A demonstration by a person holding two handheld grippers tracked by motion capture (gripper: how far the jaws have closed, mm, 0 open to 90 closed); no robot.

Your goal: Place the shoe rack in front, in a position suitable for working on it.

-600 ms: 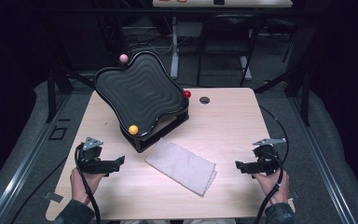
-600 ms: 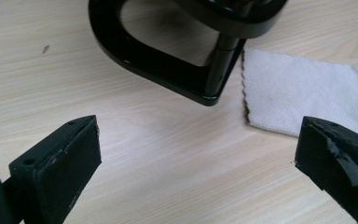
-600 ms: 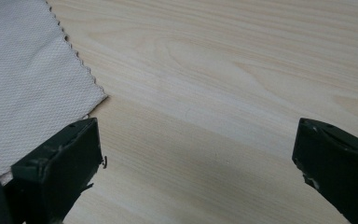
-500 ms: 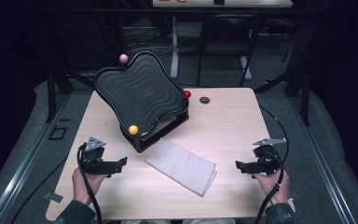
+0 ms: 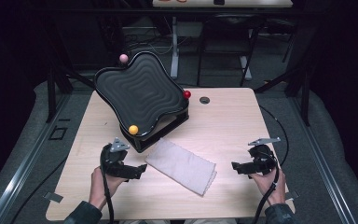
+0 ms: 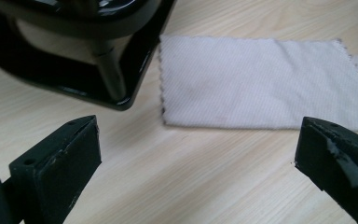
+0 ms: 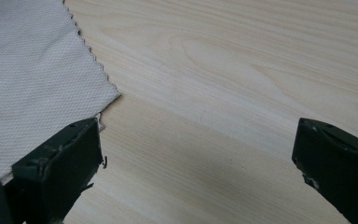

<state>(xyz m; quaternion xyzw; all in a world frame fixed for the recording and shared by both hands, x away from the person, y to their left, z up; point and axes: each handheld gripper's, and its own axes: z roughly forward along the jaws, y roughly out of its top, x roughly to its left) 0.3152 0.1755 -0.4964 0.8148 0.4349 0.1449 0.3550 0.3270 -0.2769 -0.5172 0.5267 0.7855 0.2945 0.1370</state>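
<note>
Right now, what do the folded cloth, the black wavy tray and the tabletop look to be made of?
Cloth: pale woven fabric, matte, with a fine ribbed weave and pinked zigzag edges; likely cotton or microfibre. Tray: glossy black, probably moulded plastic, with rippled ridges catching highlights. Table: light wood or wood-look laminate, with smooth printed-looking grain lines.

One wooden table (image 5: 233,121) carries one folded white cloth (image 5: 181,166) and one black wavy tray (image 5: 140,93) tilted on one black stand (image 5: 161,130). Three small balls sit at the tray's rim: one pink (image 5: 123,58), one red (image 5: 187,94), one orange (image 5: 133,129). One dark round hole (image 5: 204,100) marks the tabletop. Two grippers are counted, the left gripper (image 5: 139,171) and the right gripper (image 5: 235,167), each in one hand, two jaws apiece, all standing apart with nothing between them.
</note>
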